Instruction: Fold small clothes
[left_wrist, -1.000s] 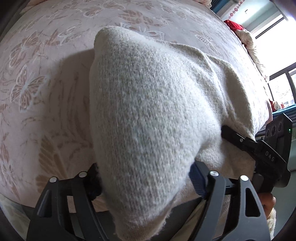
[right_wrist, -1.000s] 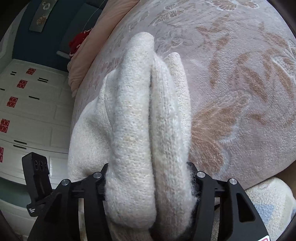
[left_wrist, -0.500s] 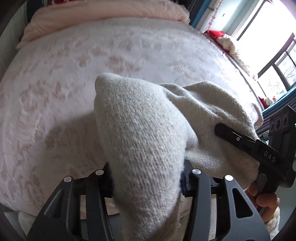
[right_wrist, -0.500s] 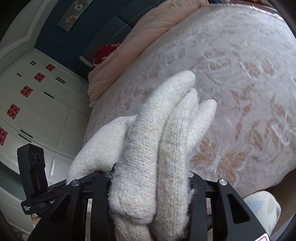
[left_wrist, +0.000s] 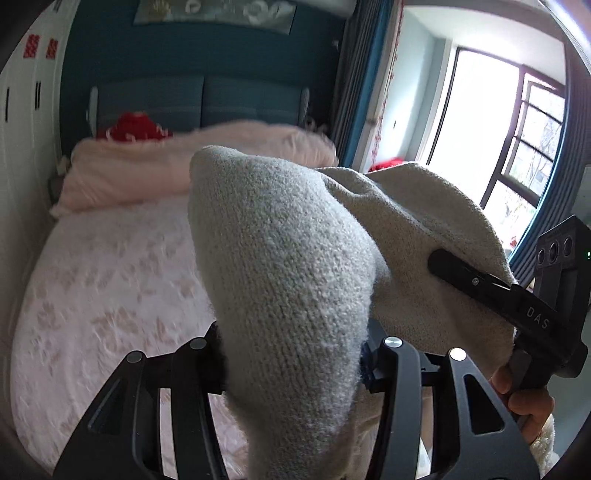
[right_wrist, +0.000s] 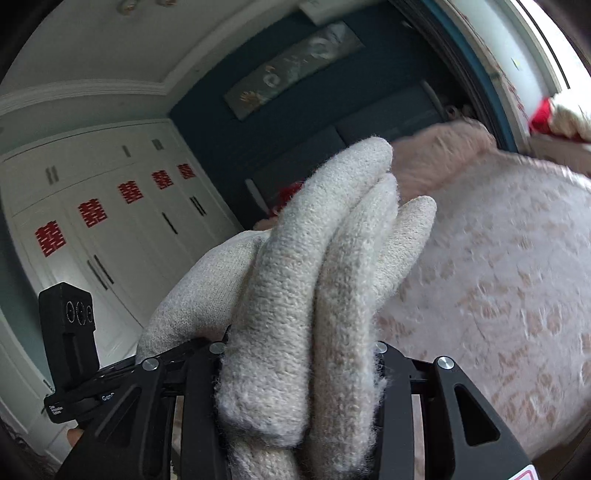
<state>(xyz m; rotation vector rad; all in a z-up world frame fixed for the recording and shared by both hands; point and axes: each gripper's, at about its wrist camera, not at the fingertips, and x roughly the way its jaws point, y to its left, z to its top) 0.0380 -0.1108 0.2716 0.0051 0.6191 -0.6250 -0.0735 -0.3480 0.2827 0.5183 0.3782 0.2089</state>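
A cream knitted garment hangs between both grippers, lifted above the bed. My left gripper is shut on one bunched end of it, which fills the middle of the left wrist view. My right gripper is shut on the other end, gathered in thick folds that stick up between the jaws. The right gripper also shows in the left wrist view, with the garment draped over its finger. The left gripper's body shows in the right wrist view.
The bed with a pink flowered cover lies below and ahead. A pink quilt and a red item lie by the blue headboard. White wardrobes stand on the left, a window on the right.
Both grippers have risen and tilted up with the garment. The views went from the bed surface close below to the headboard, wardrobes and window.
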